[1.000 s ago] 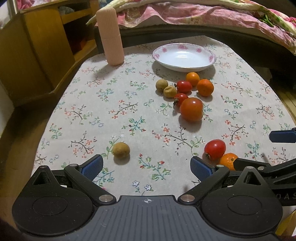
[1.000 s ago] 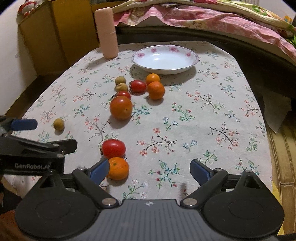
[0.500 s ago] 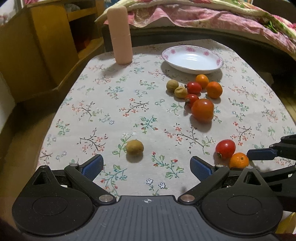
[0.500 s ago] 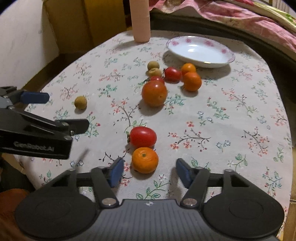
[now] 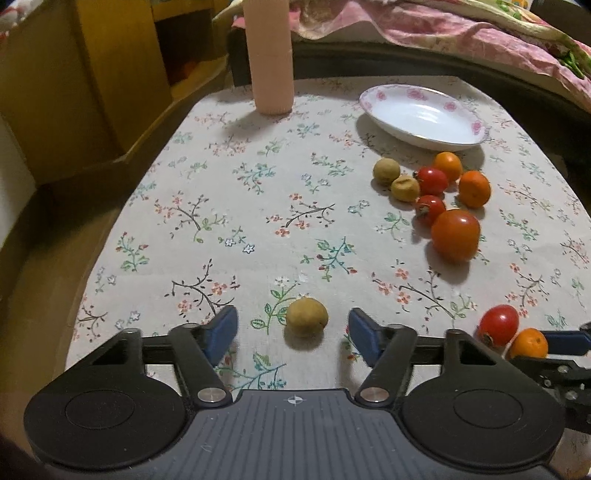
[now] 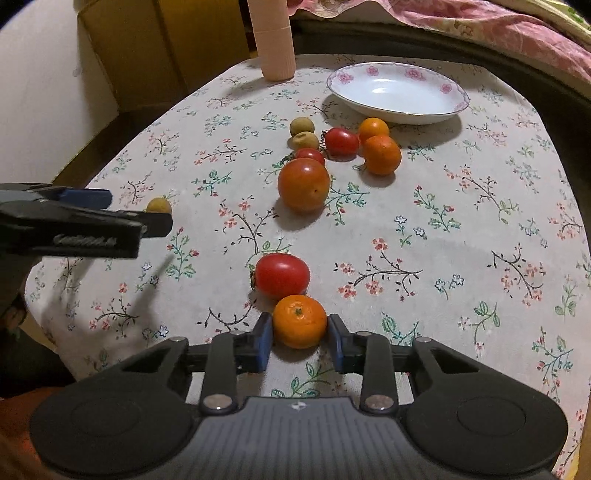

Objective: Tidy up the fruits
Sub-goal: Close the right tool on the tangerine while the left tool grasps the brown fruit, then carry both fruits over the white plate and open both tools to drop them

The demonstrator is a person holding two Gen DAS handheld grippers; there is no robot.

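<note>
My right gripper [image 6: 300,336] is shut on a small orange [image 6: 300,320] that rests on the flowered cloth, with a red tomato [image 6: 282,275] just beyond it. My left gripper [image 5: 293,332] is open, its jaws on either side of a brown longan [image 5: 306,316] without touching it. A white flowered plate [image 5: 424,118] stands empty at the far side. In front of it lie two longans [image 5: 395,179], two small tomatoes [image 5: 430,192], two oranges [image 5: 465,177] and a large tomato [image 5: 455,234].
A tall pink cylinder [image 5: 269,55] stands at the far left of the table. A wooden cabinet [image 5: 92,74] is to the left and a bed with a pink cover [image 5: 443,29] behind. The table edge drops off close on the left and near sides.
My right gripper moved forward and closed around the near orange. My left gripper moved forward and narrowed so that the lone longan lies between its jaws.
</note>
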